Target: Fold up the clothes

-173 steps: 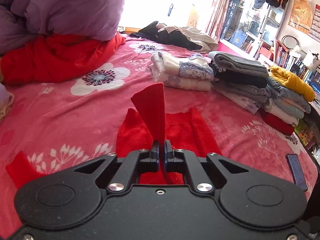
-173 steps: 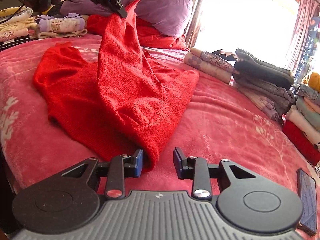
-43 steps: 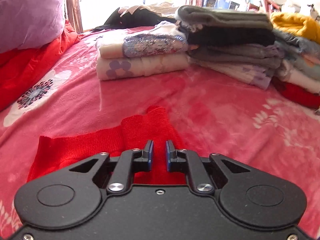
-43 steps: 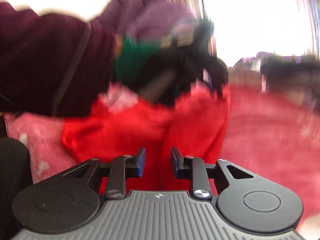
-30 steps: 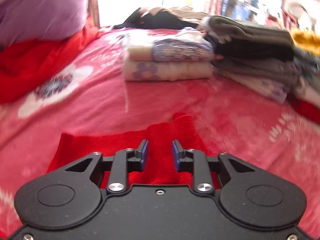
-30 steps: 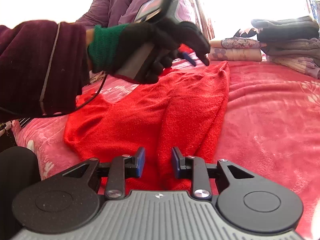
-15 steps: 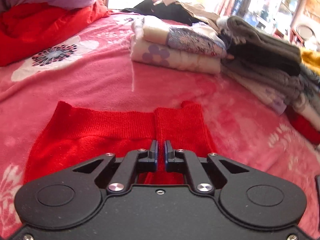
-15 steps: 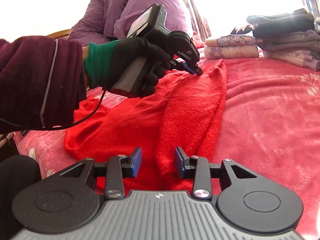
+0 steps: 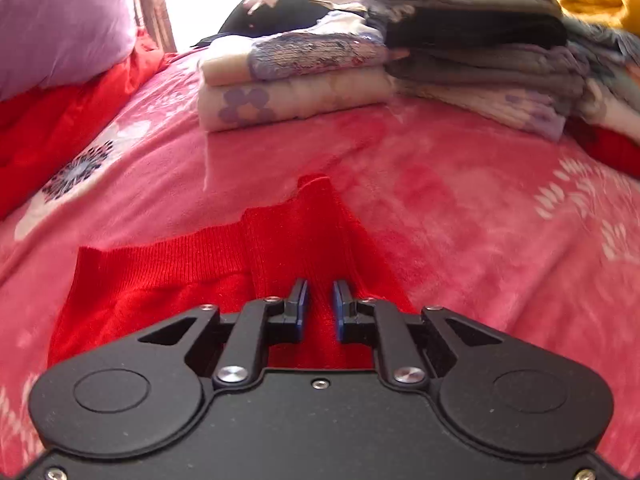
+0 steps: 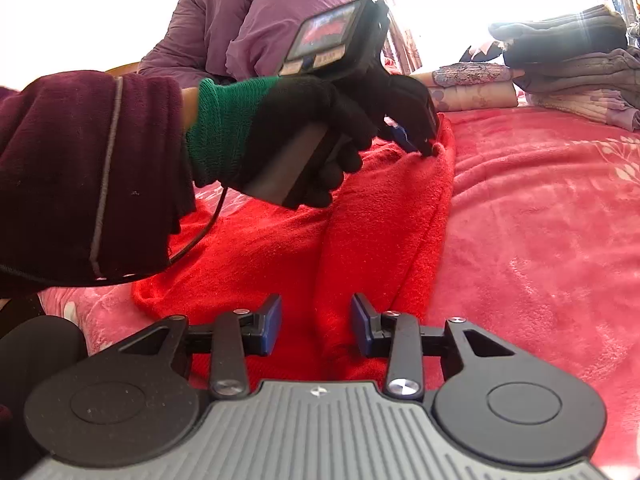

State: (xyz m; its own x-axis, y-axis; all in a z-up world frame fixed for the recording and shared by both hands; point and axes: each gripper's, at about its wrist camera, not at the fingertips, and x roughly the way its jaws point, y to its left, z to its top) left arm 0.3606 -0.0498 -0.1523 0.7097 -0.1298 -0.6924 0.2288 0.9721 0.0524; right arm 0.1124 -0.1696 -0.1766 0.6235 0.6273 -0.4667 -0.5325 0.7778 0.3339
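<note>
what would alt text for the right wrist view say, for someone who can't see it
The open right gripper hovers low over a red sweater spread on a pink bed blanket. Ahead, a black-gloved hand holds the left gripper down at the sweater's far edge. Folded clothes are stacked behind.

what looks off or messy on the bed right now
Little stands out. The red sweater has one side folded in, but the folded strip lies skewed and rumpled. Behind the folded stacks, a dark garment lies in an unfolded heap.
</note>
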